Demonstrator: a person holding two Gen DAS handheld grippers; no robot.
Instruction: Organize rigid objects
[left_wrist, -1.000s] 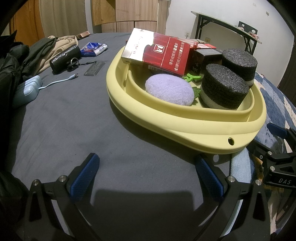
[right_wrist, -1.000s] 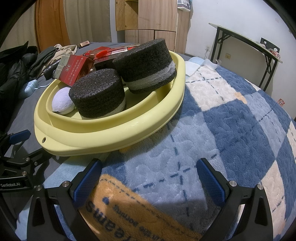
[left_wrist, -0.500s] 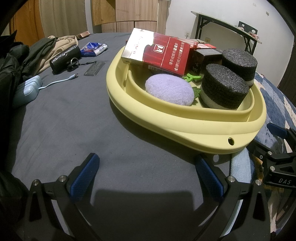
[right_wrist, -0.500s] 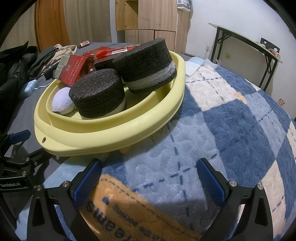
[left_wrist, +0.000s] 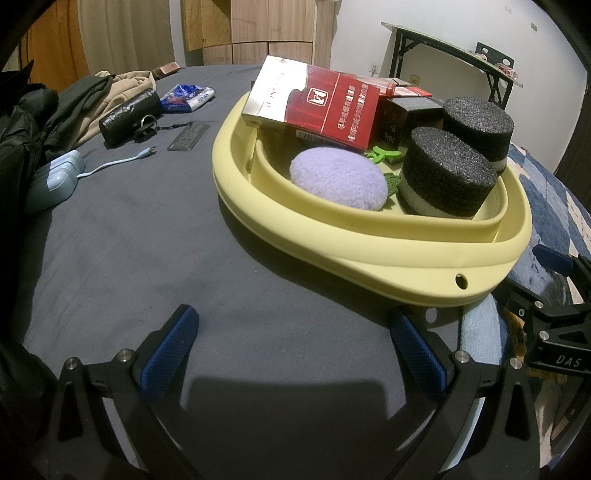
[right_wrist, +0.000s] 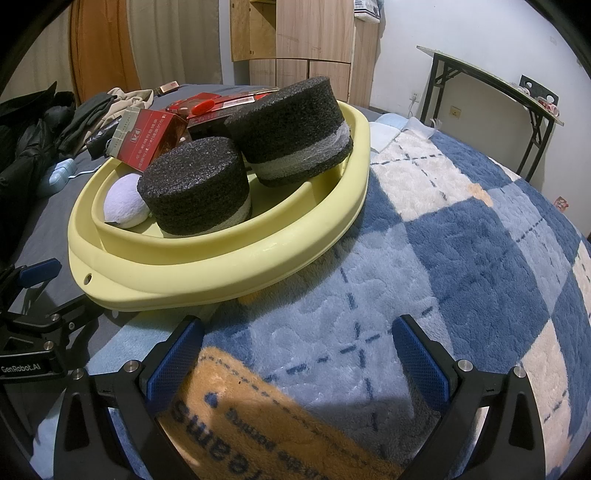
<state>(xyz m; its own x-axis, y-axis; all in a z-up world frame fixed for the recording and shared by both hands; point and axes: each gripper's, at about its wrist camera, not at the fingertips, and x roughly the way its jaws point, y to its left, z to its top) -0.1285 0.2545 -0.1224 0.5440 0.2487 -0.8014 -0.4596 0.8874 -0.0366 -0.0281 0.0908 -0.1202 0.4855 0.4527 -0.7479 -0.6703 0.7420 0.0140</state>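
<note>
Yellow basin on bed holds 2 black foam cylinders, red carton, purple puff. Foam is light and compressible; grip its sides. Left gripper and right gripper both spread, empty.

Yellow basin sits ahead of both open jaws, holding two black foam cylinders, a lilac plush ball and red carton. Carton leans tilted across far rim.

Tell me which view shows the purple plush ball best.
The left wrist view: the purple plush ball lies in full sight in the yellow basin, beside a black foam cylinder. In the right wrist view, that cylinder hides most of the ball.
</note>
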